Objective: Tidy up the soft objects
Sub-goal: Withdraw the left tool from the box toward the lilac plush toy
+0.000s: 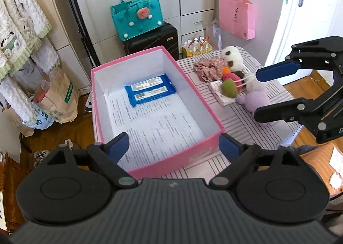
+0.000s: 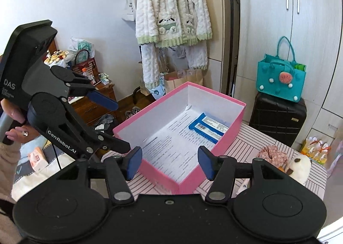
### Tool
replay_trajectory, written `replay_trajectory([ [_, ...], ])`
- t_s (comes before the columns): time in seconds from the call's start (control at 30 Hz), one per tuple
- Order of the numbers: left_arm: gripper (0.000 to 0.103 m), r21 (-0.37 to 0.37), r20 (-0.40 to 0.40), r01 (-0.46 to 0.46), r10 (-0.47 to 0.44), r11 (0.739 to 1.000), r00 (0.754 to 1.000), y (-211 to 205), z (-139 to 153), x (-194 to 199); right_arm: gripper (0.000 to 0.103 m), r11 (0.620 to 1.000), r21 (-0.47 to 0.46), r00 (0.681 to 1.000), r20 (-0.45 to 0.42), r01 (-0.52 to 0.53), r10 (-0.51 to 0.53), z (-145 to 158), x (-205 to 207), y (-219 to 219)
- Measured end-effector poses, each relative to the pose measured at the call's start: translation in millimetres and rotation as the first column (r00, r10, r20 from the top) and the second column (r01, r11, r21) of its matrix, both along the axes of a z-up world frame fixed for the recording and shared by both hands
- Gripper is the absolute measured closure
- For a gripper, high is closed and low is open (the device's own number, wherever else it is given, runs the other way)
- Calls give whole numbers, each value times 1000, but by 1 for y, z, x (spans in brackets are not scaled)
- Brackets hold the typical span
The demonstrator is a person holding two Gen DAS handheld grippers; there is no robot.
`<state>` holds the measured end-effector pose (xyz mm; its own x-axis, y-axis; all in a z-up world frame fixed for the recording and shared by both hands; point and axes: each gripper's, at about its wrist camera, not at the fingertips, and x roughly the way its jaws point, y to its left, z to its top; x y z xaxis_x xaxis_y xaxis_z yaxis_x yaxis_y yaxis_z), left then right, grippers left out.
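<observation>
A pink box (image 1: 182, 158) with white walls stands on the striped table (image 1: 246, 128), printed paper lining its floor. Two blue wipe packs (image 1: 150, 92) lie at its far end. My left gripper (image 1: 173, 140) hovers open over the box's near edge, nothing between its fingers. Right of the box lies a pile of soft things: a panda plush (image 1: 232, 56), floral fabric (image 1: 209, 68), a green pad (image 1: 229, 87) and a lilac plush (image 1: 256, 101). My right gripper (image 1: 258, 95) stands open and empty beside that pile. In the right wrist view it (image 2: 169, 155) faces the box (image 2: 231, 128), with the left gripper (image 2: 122, 125) at left.
A teal felt bag (image 1: 137, 21) sits on a black suitcase (image 1: 154, 40) behind the table. A pink bag (image 1: 236, 17) hangs on the wall. A fleece jacket (image 2: 173, 8) hangs on a rack, paper bags (image 1: 57, 98) stand on the floor, and a white door (image 1: 310, 8) is at right.
</observation>
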<state>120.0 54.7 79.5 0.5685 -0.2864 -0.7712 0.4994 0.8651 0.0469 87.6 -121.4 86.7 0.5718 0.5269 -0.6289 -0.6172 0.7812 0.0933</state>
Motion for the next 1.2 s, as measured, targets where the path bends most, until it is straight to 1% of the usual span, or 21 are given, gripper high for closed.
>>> replay_trajectory([
  [0.07, 10, -4, 4, 5, -5, 1000, 1000, -1, -2, -9, 38, 1000, -2, 1000, 11, -1, 1, 0, -10, -3],
  [0.13, 9, -15, -3, 10, -10, 1000, 1000, -1, -3, -17, 33, 1000, -6, 1000, 24, -2, 2, 0, -21, -5],
  [0.37, 8, -27, -7, 28, -28, 999, 1000, -6, -13, -38, 30, 1000, -9, 998, 56, 1, -1, -6, -48, -18],
  [0.47, 8, -41, -9, 33, -33, 999, 999, -7, -18, -43, 28, 1000, 4, 999, 53, 7, -7, -14, -58, -26],
  [0.5, 7, -45, -7, 35, -35, 998, 999, -8, -21, -44, 25, 1000, 7, 999, 53, 12, -13, -17, -62, -30],
  [0.53, 7, -50, -7, 36, -37, 998, 999, -8, -24, -46, 20, 1000, 8, 998, 53, 18, -19, -20, -65, -32],
  [0.57, 7, -55, -10, 36, -36, 998, 999, -9, -28, -47, 19, 1000, 8, 998, 53, 26, -26, -24, -68, -35],
  [0.7, 7, -85, -16, 22, -24, 996, 1000, -10, -40, -50, 18, 998, 1, 997, 62, 55, -55, -37, -80, -44],
  [0.8, 7, -96, 4, 19, -18, 995, 1000, -14, -47, -55, 14, 998, -9, 995, 76, 69, -68, -46, -89, -51],
  [0.87, 4, -95, 33, 21, -18, 995, 999, -18, -51, -59, 12, 997, -6, 993, 84, 79, -79, -51, -93, -55],
  [1.0, 2, -93, 85, 51, -43, 994, 995, -27, -57, -66, 10, 995, 17, 991, 89, 102, -103, -64, -97, -66],
  [1.1, 0, -111, 95, 68, -57, 991, 994, -35, -61, -68, 10, 991, 30, 987, 91, 127, -129, -74, -95, -72],
  [1.2, 0, -150, 103, 82, -67, 985, 992, -42, -66, -67, 10, 988, 11, 978, 140, 153, -153, -85, -96, -75],
])
